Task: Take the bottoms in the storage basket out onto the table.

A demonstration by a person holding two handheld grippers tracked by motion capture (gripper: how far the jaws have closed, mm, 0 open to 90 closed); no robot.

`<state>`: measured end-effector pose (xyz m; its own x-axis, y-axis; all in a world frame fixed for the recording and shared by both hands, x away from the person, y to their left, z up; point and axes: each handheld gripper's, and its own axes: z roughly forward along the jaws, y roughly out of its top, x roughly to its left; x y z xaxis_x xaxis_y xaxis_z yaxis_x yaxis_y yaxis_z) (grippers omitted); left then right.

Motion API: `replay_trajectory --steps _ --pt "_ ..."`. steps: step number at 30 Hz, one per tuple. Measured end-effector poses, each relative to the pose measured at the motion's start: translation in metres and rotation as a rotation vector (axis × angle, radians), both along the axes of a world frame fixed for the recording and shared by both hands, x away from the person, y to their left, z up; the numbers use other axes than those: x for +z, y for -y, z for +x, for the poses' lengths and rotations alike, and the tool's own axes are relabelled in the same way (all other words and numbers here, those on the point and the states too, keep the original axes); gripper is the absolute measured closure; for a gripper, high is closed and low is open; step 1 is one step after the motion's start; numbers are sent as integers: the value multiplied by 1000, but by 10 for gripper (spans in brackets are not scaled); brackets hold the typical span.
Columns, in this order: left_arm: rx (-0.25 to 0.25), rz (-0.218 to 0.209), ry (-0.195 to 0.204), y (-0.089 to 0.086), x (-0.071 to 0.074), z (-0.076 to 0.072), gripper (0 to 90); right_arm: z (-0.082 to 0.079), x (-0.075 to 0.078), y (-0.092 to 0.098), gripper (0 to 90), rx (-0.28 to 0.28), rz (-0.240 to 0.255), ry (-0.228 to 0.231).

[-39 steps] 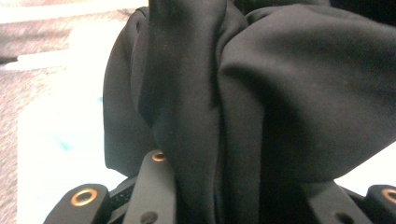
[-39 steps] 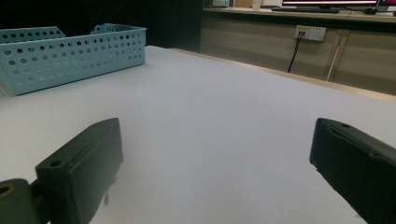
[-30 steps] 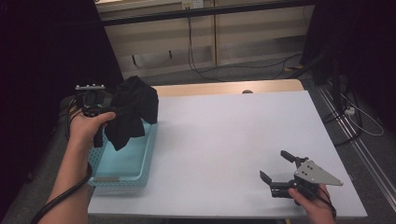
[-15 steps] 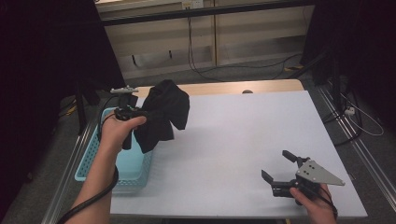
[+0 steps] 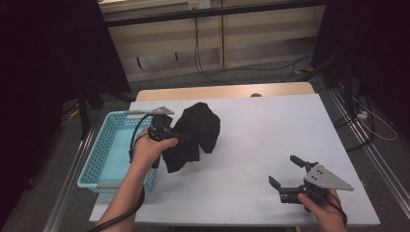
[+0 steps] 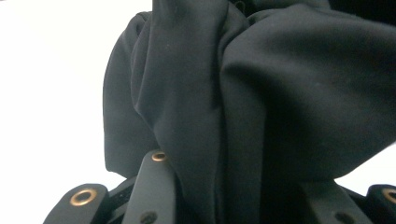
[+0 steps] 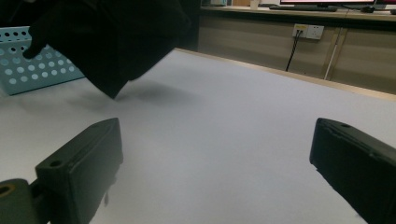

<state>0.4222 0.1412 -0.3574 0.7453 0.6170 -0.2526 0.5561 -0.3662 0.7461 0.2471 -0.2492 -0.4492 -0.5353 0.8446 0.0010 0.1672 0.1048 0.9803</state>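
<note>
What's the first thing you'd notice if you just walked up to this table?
A big bunched black cloth, gripped by the left gripper just above the white table, catches the eye first. Beside it, at the table's left edge, sits a light blue basket. At the near right corner, the right gripper rests with jaws wide open.

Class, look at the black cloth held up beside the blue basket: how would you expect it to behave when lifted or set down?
The black cloth is probably floppy: it hangs in bunched folds from the left hand-held gripper. It seems light, since one pinch carries it clear of the white table. Set down, it would likely slump into a heap, not roll.
</note>
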Motion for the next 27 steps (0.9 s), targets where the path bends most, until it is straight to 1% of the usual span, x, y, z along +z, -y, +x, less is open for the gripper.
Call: replay_trajectory --steps 4,5,6,9,14,16,17,18,20,22,24,25,27 --pt "-33 38 -12 15 -19 -4 690 0 1 1 16 -3 1 4" --pt "-33 38 -12 15 -19 -4 690 0 1 1 16 -3 1 4" --pt "-42 35 -19 22 -27 -6 689 0 0 1 16 -4 0 0" --pt "-66 44 -12 33 -37 -9 688 0 1 0 16 -5 0 1" --pt "-111 65 -15 53 -52 -15 683 0 1 1 16 -6 0 2" --pt "-126 72 -10 59 -57 -17 675 0 1 1 16 -6 -1 2" --pt "-126 72 -10 59 -57 -17 664 0 1 1 16 -6 -1 2" --pt "-130 77 -1 63 -60 -19 639 -1 0 2 16 -5 -2 1" --pt "-131 84 -7 65 -62 -20 548 -2 1 2 16 -6 -3 5" --pt "-121 72 -12 64 -61 -20 424 -2 1 2 16 -4 -2 6" --pt "-121 67 -9 61 -58 -21 360 -2 2 1 16 -7 -5 11" --pt "-109 63 3 59 -57 -21 327 -1 3 1 16 -8 -5 12" --pt "-94 72 24 56 -55 -22 225 0 3 0 16 -4 -7 12"
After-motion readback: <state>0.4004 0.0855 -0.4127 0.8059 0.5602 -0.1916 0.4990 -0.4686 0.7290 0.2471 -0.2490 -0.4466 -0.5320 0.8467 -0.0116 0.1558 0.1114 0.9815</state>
